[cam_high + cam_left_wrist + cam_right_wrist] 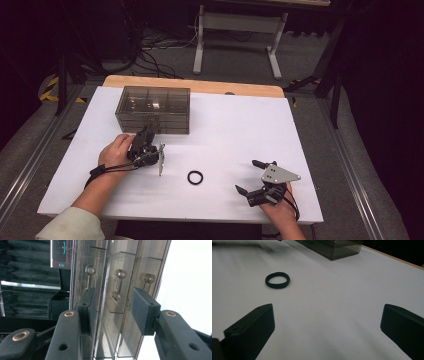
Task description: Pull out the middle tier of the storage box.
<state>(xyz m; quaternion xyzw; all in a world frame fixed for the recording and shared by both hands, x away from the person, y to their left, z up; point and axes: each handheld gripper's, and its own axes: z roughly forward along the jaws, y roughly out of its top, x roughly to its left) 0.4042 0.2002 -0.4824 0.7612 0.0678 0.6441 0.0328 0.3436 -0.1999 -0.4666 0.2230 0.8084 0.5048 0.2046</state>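
Right gripper (251,177) jaws wide, near front edge; ring (195,177) apart.

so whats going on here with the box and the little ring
A person holds a hand-held gripper in each hand over a white table. The left hand-held gripper is turned on its side at the front of the smoky clear drawer box, jaws open around a drawer handle, not yet closed on it. The right hand-held gripper rests open near the table's front edge. The black ring lies on the table between them, untouched.
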